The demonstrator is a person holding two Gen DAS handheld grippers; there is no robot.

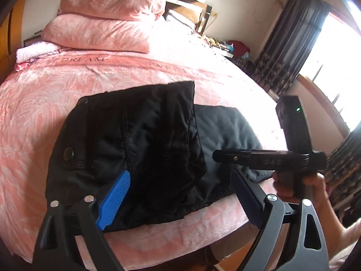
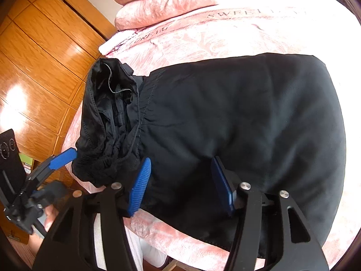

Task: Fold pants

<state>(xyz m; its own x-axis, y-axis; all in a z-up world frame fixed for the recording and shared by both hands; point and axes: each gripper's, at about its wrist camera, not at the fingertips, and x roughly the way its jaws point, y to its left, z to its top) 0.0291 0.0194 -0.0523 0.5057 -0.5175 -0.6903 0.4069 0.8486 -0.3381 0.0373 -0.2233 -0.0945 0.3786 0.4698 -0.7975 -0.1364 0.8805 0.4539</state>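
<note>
The black pants (image 1: pixel 144 149) lie folded into a thick bundle at the near edge of the bed (image 1: pixel 45 94), filling the middle of both views. The left gripper (image 1: pixel 180 196), low in its frame, has its jaws spread wide over the waistband end, nothing between the pads. The right gripper (image 2: pixel 180 185) is partly open, its blue pads (image 2: pixel 141 185) standing either side of the smooth folded fabric; whether they touch it I cannot tell. The bunched waistband (image 2: pixel 108 122) sits at centre left of the right view and looks untidy. I judge the fold nearly done: press that lump flat, square the edges, and lift clear without snagging cloth
</note>
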